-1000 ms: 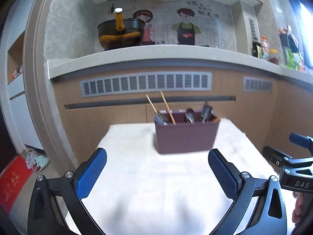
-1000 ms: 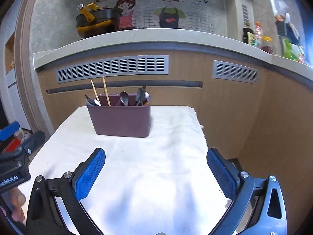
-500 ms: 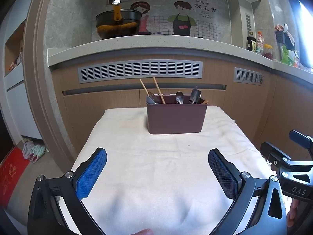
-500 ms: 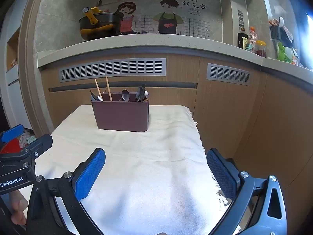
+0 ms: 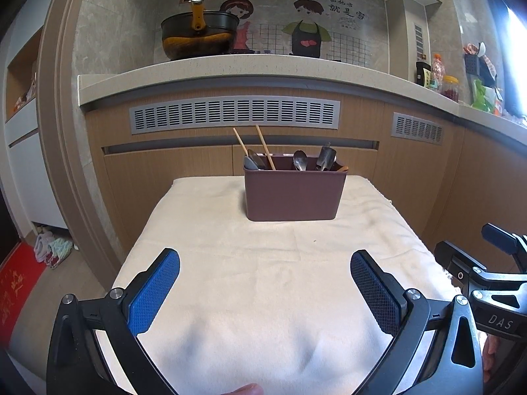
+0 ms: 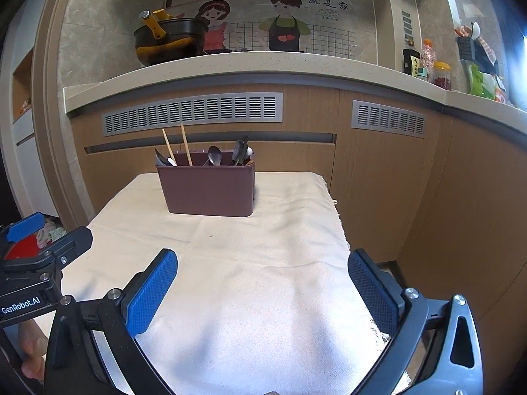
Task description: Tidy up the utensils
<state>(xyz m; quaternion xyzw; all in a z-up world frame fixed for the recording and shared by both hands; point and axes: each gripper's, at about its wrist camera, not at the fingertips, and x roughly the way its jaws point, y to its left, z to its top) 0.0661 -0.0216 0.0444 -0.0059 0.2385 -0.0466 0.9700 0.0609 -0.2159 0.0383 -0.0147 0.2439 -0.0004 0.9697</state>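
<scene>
Maroon utensil caddy (image 5: 294, 194) stands upright at 12 o'clock on the far end of the cream tablecloth (image 5: 263, 279), well apart from both grippers; two wooden chopsticks (image 5: 265, 147) lean toward 11 o'clock in its left compartment, metal spoons (image 5: 299, 159) farther right. Left gripper (image 5: 265, 291) spread wide, holding nothing. Right gripper (image 6: 262, 291) likewise wide and empty, low over the near cloth.
</scene>
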